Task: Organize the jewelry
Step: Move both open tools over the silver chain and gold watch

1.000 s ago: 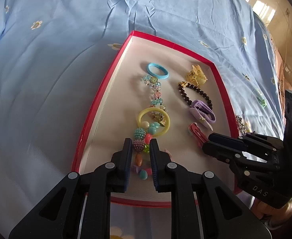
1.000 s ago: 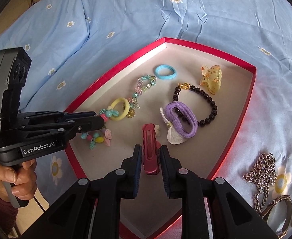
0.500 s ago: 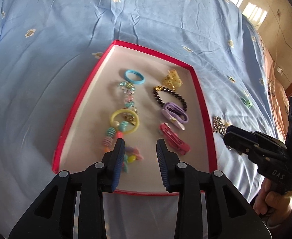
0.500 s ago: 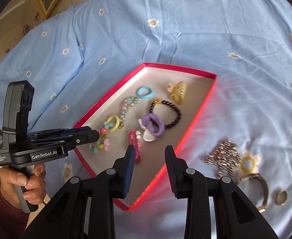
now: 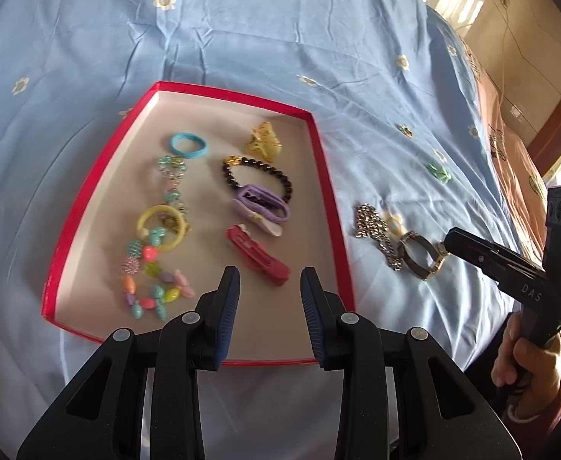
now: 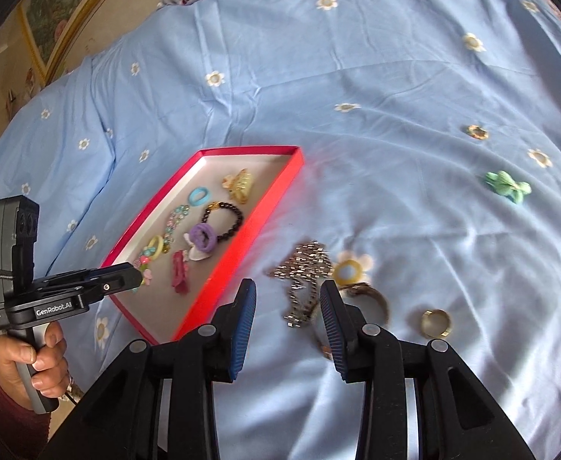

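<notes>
Blue flowery bed sheet (image 6: 357,153), soft and wrinkled.
Both claws, left claw (image 5: 269,303) and right claw (image 6: 288,318), have just been spreading, empty; shiny chain (image 6: 303,268) beside flat red tray (image 5: 330,199).

Left wrist view looks steeply down over the near edge of the red tray (image 5: 330,191), close in; the right tongs (image 5: 447,243) enter at 3 o'clock. Right wrist view looks down on the bedsheet (image 6: 357,96) beside the tray (image 6: 242,253), left tongs (image 6: 136,278) at 9 o'clock. Both views share tray and chain (image 6: 303,268).

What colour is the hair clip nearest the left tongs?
Red hair clip, shown best in the left wrist view.
</notes>
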`<state>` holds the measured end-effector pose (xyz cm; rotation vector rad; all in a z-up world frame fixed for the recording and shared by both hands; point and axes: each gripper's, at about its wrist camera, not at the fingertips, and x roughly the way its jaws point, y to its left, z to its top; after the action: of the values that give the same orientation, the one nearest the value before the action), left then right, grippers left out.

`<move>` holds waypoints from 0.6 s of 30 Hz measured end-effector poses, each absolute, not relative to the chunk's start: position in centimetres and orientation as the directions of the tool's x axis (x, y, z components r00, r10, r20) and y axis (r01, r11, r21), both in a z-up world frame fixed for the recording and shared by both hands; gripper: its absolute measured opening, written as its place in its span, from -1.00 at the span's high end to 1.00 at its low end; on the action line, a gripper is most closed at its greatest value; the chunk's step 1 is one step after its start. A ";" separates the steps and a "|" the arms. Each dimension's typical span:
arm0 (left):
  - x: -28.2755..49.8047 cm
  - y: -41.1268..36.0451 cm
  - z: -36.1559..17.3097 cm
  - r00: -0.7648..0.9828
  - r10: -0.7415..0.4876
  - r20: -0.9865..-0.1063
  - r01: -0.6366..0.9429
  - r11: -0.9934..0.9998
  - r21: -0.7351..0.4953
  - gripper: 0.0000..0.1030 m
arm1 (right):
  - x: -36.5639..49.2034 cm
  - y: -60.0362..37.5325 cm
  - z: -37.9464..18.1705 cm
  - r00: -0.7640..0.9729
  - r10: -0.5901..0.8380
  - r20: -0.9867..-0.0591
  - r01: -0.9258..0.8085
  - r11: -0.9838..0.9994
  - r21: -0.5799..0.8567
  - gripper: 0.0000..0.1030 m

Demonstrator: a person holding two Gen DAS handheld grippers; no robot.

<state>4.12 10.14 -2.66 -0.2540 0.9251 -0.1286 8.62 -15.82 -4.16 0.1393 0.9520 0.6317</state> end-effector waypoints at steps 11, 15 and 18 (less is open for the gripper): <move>5.0 6.4 -1.9 0.584 -0.253 -0.771 0.088 0.964 -0.250 0.40 | 8.1 -19.6 -4.7 0.445 0.530 -0.722 -0.379 0.842 0.385 0.29; 5.4 5.2 -1.8 0.575 -0.265 -0.774 0.116 0.963 -0.244 0.40 | 8.1 -20.0 -5.2 0.433 0.529 -0.730 -0.371 0.843 0.390 0.29; 5.7 4.5 -1.7 0.571 -0.270 -0.776 0.135 0.962 -0.235 0.40 | 8.4 -20.0 -5.6 0.422 0.526 -0.739 -0.372 0.843 0.388 0.29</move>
<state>5.73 4.47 -1.73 -0.1561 0.9344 -0.2386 8.37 -20.04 -5.62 0.1746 0.9864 0.5658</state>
